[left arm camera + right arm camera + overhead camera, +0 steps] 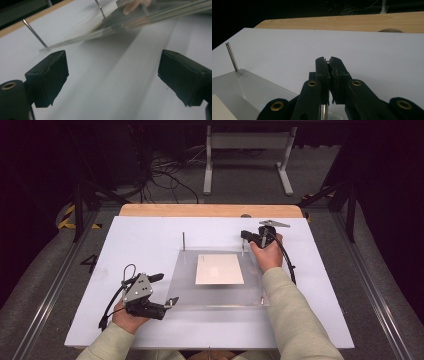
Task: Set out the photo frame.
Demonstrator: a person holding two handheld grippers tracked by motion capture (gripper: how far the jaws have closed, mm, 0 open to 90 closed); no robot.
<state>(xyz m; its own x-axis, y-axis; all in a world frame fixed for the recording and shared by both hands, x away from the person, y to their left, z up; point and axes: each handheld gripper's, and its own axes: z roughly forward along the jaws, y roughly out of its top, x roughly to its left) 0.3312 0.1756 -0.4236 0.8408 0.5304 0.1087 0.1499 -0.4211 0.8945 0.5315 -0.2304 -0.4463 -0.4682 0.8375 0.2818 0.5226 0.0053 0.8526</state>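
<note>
Dark room, cables on the floor beyond; white worktop with a wooden strip at its far edge. A clear acrylic plate lies at centre, carrying a cream card in the middle. Thin metal pins stand at its corners: one at 11 o'clock, one at 1 o'clock. Right gripper has its jaws pressed together on the 1 o'clock pin, gripped near the top. Left gripper sits at the plate's 7 o'clock corner, jaws spread, holding nothing. Judgement: pin is stiff, light, smooth and likely slippery; pinch squarely, pull straight along its axis. No containers.
</note>
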